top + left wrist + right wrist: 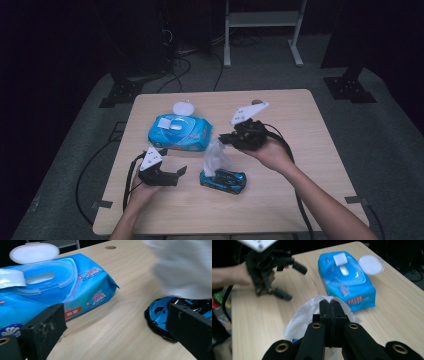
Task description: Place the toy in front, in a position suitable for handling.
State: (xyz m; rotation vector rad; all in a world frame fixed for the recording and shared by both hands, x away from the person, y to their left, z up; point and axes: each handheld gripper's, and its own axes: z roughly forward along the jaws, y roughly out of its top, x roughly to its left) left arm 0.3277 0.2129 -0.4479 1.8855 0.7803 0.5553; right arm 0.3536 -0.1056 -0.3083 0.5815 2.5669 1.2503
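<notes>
A person at a wooden table (pixel 280 200) works with a gripper in each hand. The landmark is a small blue toy car (pixel 223 180) near the table's middle. The right gripper (pixel 223 140), just behind and above the car, has its jaws pressed together on a white wet wipe (pixel 215 157), which hangs from them down onto the car. The right forearm reaches in from the lower right corner, wrist raised, gripper pointing left toward the car.

The left gripper (pixel 181 171) sits just left of the car, jaws spread wide and empty, the hand low by the table and pointing at the car's end. Behind and left of the car lies a blue pack of wipes (pixel 179 132), its lid (pixel 183 108) flipped open.

The step looks like wiping the car. To do it well, the left jaws would probably steady the car first, while the right keeps its pinch firm and draws the wipe along the roof.
</notes>
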